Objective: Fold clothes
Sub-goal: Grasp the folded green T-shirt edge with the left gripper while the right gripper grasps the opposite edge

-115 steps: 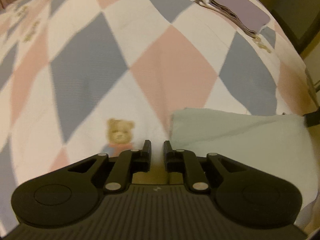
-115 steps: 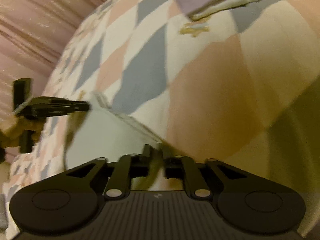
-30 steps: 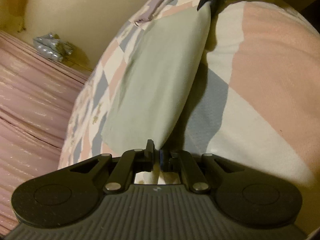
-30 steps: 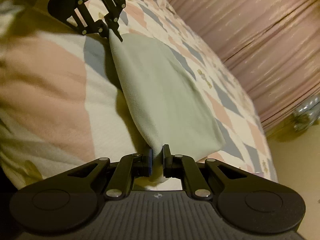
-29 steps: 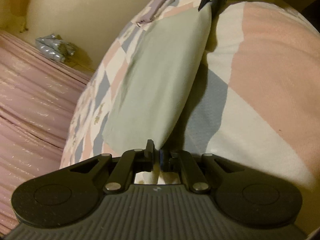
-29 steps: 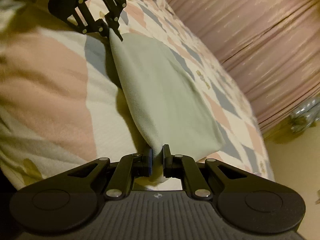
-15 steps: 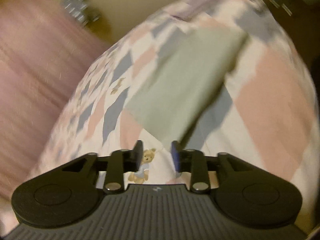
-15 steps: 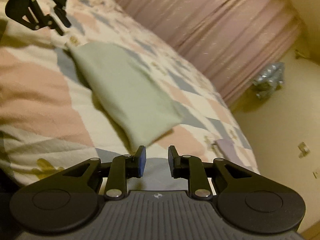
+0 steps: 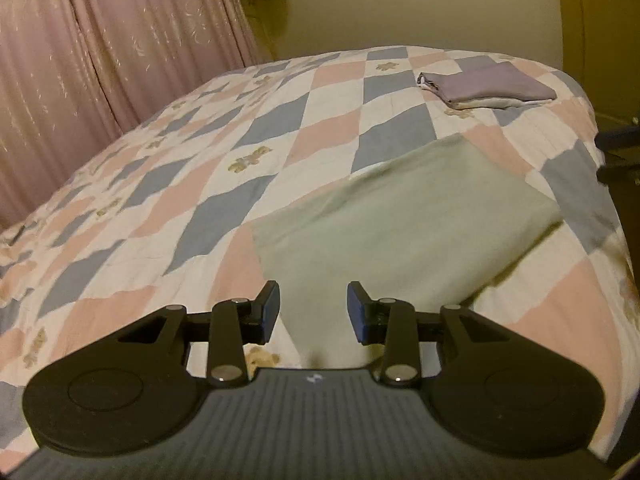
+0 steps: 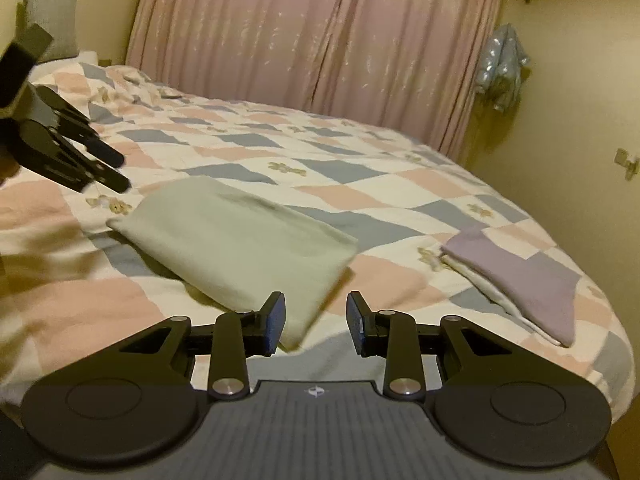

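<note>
A pale green folded cloth (image 9: 404, 220) lies flat on the checked quilt (image 9: 240, 184) near the bed's front edge; the right wrist view shows the same cloth (image 10: 240, 240). My left gripper (image 9: 313, 312) hovers open over its near corner, holding nothing. My right gripper (image 10: 315, 322) stands open just short of the cloth's other near corner, also empty. The left gripper (image 10: 112, 170) also appears in the right wrist view, at the far left above the quilt. A folded purple and white pile (image 9: 486, 86) rests at the far right of the bed, and the pile (image 10: 516, 280) lies right of the green cloth.
A pink curtain (image 10: 320, 48) hangs behind the bed. Yellow wall (image 9: 420, 4) stands at the right. A grey pillow (image 10: 52, 24) sits at the head end. The bed edge drops off close beneath both grippers. A silvery bundle (image 10: 502, 68) hangs on the wall.
Both grippers held the green cloth's corners a second ago; they have let go, opened and drawn back, and the cloth now lies flat on the quilt.
</note>
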